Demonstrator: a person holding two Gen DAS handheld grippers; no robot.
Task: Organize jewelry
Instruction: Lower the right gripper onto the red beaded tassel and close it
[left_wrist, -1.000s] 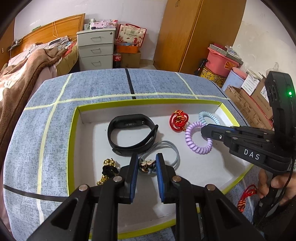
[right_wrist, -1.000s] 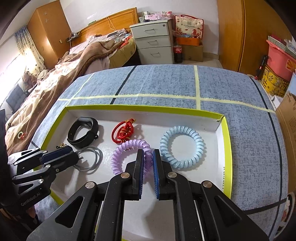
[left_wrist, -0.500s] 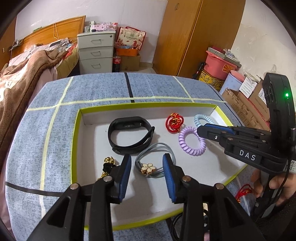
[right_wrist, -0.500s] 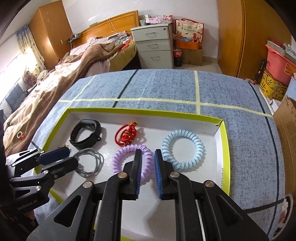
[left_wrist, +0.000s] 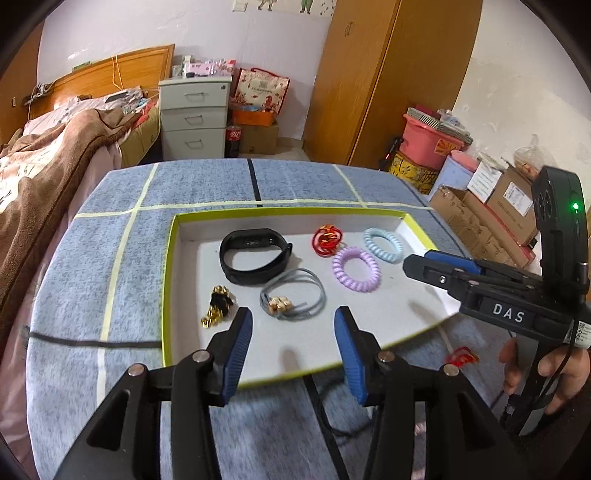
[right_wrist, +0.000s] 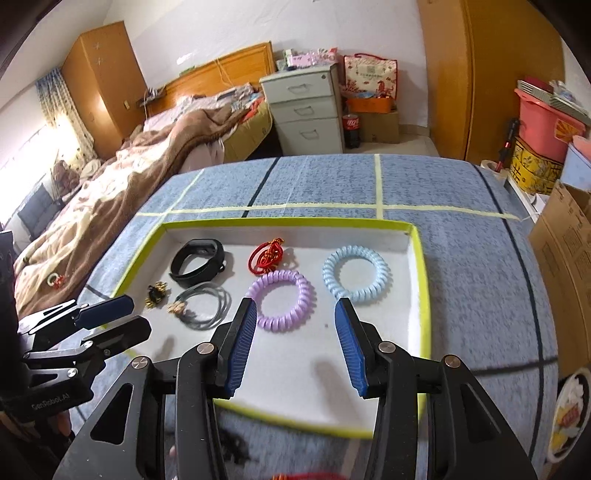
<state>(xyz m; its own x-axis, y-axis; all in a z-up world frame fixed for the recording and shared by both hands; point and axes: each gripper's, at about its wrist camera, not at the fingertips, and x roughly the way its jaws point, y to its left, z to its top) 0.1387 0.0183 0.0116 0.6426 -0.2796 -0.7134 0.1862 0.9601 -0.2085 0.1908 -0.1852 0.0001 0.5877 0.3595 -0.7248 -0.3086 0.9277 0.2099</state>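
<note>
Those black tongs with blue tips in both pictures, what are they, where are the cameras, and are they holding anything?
A person holds one grabbing tool in each hand; a camera on each looks along its fingers. One picture looks along the left tongs, the other along the right tongs. Both have just been opening and hold nothing. Below them a white tray with a yellow-green rim sits on a blue cloth. In it lie a black wristband, a red knotted cord, a purple coil band, a light blue coil band, a grey hair tie and a black-and-gold piece.
</note>
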